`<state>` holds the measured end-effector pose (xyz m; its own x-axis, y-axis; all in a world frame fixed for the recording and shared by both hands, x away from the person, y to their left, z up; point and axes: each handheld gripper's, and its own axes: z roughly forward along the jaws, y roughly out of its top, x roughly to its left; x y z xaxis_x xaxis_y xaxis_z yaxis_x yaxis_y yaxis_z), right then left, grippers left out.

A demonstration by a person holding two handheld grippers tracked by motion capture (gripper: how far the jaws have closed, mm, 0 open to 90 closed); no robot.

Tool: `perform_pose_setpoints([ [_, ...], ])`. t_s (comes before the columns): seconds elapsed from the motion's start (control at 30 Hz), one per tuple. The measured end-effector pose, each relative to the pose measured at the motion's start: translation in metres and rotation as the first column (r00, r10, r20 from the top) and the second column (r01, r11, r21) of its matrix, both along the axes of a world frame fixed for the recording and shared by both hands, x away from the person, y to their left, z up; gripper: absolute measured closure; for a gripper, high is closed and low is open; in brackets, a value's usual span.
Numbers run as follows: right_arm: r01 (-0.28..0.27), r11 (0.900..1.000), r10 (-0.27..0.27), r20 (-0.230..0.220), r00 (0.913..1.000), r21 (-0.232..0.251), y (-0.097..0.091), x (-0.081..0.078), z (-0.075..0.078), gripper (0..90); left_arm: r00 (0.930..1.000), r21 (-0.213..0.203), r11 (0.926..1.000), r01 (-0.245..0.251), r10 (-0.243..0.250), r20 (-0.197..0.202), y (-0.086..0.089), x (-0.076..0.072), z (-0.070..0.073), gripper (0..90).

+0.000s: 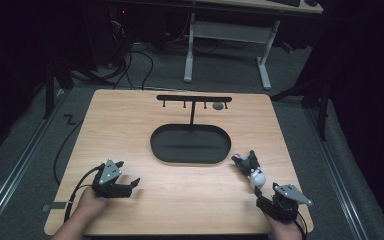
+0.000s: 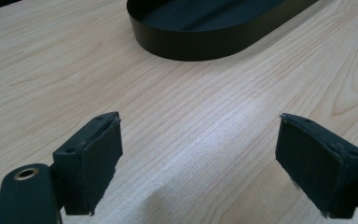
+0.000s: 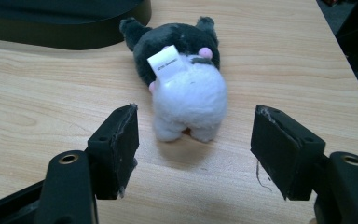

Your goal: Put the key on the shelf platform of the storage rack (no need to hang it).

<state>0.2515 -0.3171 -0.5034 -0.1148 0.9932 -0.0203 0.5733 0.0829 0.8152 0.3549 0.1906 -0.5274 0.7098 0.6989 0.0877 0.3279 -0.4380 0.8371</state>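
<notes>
Between the right gripper's (image 3: 193,154) jaws, standing apart with nothing pressed in them, a small plush toy (image 3: 184,74) is lying on the wooden table (image 3: 37,93), just ahead of the pads and not touching either one. Its white rump is pointing back at the gripper, its dark grey head and ears pointing toward the black oval tray (image 3: 65,28) just beyond it.

It is looking light, soft and squashy (nothing to break here), so I am judging that it will give under the pads rather than slip. The round white body is offering the fullest hold; the paper label (image 3: 167,66) and the ears are looking too flimsy to pinch.

Out to the far side of the toy, the left gripper (image 2: 198,158) is hovering with its jaws spread wide over bare wood, the tray's wall (image 2: 200,46) ahead of it.

The right gripper view is giving the label and the pink bits; the high view is giving the layout, the toy (image 1: 250,168) sitting beside the tray's right end, a hook rack (image 1: 194,100) rising behind the tray, both hands at the near edge.
</notes>
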Motion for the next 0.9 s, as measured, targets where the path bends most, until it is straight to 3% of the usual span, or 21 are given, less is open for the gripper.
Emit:
perform_pose_setpoints([
  [0.9,-0.043,0.9990,0.043,0.004,0.9991,-0.012,0.012,0.001,0.005,32.3,1.0000,-0.002,1.0000,0.001,-0.001,0.003,0.001,-0.001,0.000,15.4],
])
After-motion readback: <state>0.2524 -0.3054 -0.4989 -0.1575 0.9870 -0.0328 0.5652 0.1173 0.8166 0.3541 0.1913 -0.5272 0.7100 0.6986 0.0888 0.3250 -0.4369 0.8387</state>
